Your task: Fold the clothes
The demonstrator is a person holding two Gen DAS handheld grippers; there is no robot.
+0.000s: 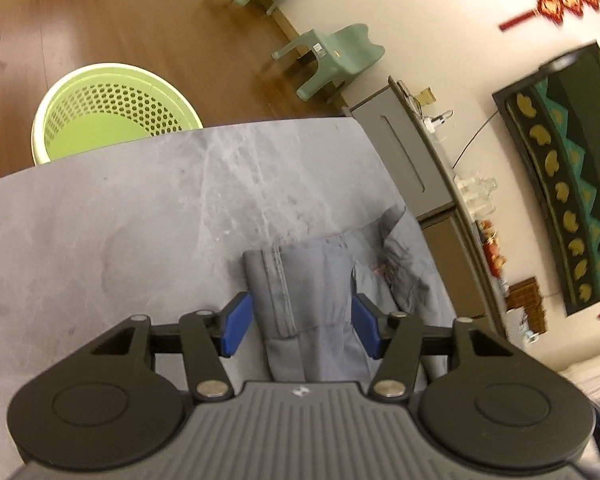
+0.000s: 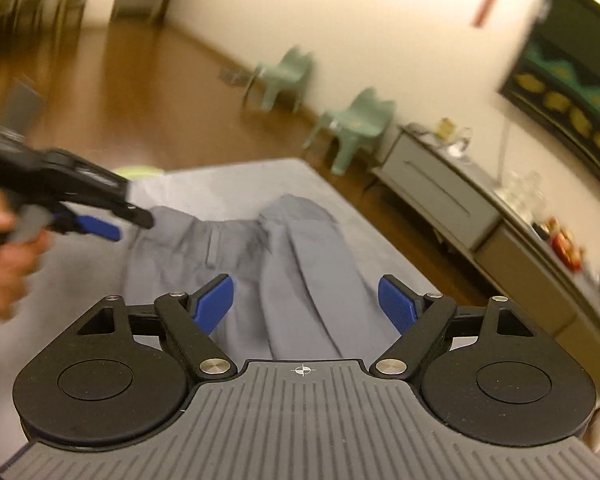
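**A:** Where do your grey cotton trousers (image 2: pixel 284 264) lie right now?

**B:** They lie flat on the grey marbled worktop (image 1: pixel 100 208), towards its right side as your left wrist camera sees it. In your right wrist view the waistband end is farther from you and the two legs run back towards your right gripper (image 2: pixel 306 304). One leg is folded over and shows a stitched seam in your left wrist view.

**A:** And your left gripper (image 1: pixel 302 324)?

**B:** Its jaws stand partly apart, one blue pad on each side of the folded trouser fabric. The cloth lies between them, yet the pads do not press on it, so you hold nothing there. In the right wrist view you can see that same gripper from the side, over the waistband corner, with your hand (image 2: pixel 4 240) around its handle.

**A:** What about the right one?

**B:** Your right jaws are wide apart above the trouser legs. The blue pads sit clear of the cloth on both sides, and nothing is gripped. That picture is blurred, so finer detail is hard to read.

**A:** What else is around you?

**B:** A lime-green perforated plastic laundry basket (image 1: pixel 112 116) stands on the brown wooden floor (image 1: pixel 100 12) just beyond the far edge of the worktop. Two pale green plastic chairs (image 1: pixel 332 56) stand by the cream wall, and a grey low cabinet (image 1: pixel 404 148) runs along it.
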